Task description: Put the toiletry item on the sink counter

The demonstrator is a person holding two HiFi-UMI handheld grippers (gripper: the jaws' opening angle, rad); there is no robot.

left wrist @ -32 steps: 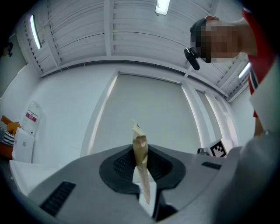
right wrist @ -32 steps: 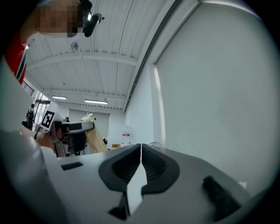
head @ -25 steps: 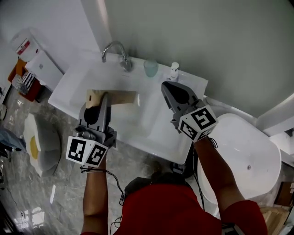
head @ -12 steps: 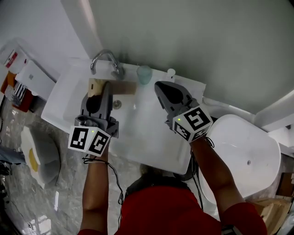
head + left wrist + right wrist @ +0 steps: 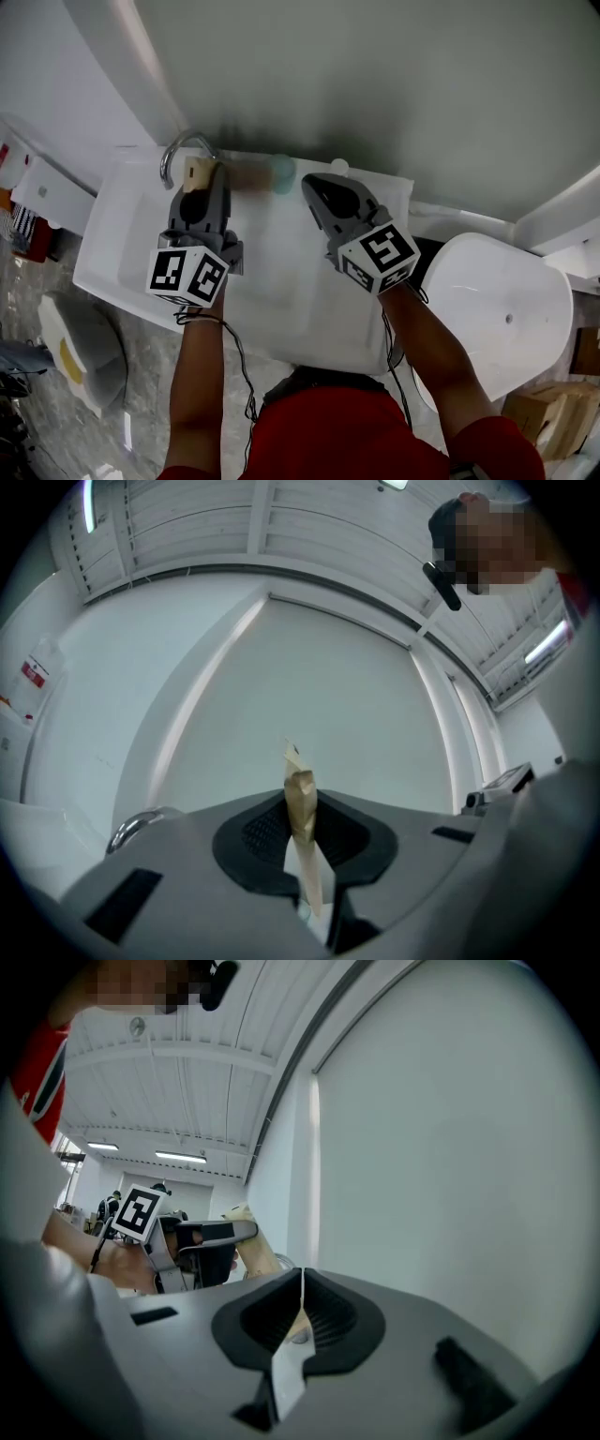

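The toiletry item is a flat tan tube (image 5: 195, 172) with a paler end. My left gripper (image 5: 212, 178) is shut on it and holds it crosswise over the back of the white sink counter (image 5: 309, 309), beside the faucet (image 5: 178, 150). In the left gripper view the tube (image 5: 301, 803) stands edge-on, pinched between the pads. My right gripper (image 5: 311, 186) hovers to the right of it over the basin, shut, with nothing between its jaws (image 5: 300, 1309). From the right gripper view I see the left gripper (image 5: 202, 1241) carrying the tube (image 5: 248, 1246).
A pale green cup (image 5: 281, 173) and a small white bottle (image 5: 339, 169) stand at the counter's back edge against the grey wall. A white toilet (image 5: 487, 319) is at the right. Boxes and a bin (image 5: 80, 356) sit on the floor at the left.
Both grippers have moved away from me toward the wall. The tube has travelled with the left gripper from mid-basin to the back edge by the faucet and cup.
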